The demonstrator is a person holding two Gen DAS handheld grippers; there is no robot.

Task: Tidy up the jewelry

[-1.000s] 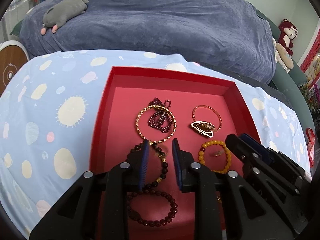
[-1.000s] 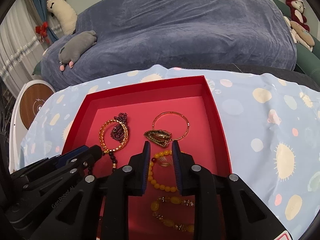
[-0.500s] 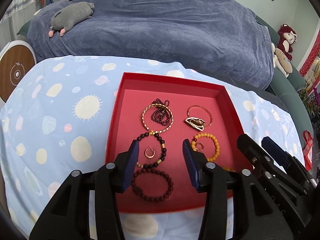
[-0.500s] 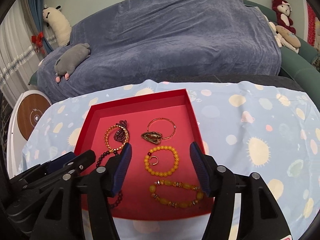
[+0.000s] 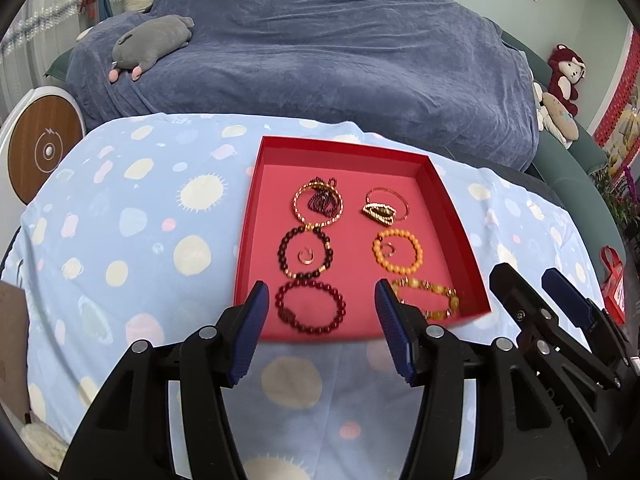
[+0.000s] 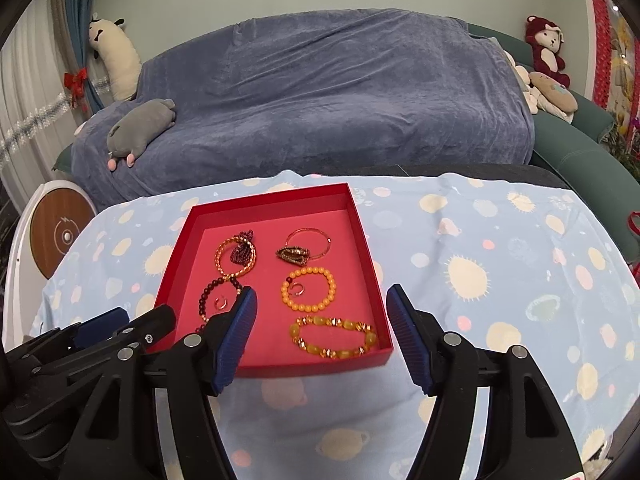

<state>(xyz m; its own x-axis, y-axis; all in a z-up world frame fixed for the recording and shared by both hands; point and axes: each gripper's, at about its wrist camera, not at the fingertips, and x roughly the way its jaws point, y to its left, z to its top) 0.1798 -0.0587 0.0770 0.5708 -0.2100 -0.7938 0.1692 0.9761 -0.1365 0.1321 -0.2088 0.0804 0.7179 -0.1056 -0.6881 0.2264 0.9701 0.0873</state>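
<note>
Plush toys flank the scene: a grey plush (image 5: pixel 150 42) lies on the blue-draped sofa (image 5: pixel 340 64) far ahead-left of my tongs, a maroon monkey (image 5: pixel 566 74) far ahead-right. Nothing stands between my tongs and the red tray (image 5: pixel 250 240), which sits on the spotted cloth (image 5: pixel 120 220) just ahead, its long axis running away from me. Inside, two columns of bracelets run the same way: a dark red bracelet (image 5: pixel 310 309) nearest my left gripper (image 5: pixel 320 300), an amber bracelet (image 6: pixel 335 338) nearest my right gripper (image 6: pixel 322 304). Both tongs have just been opening; their jaws are parted and carry nothing.
</note>
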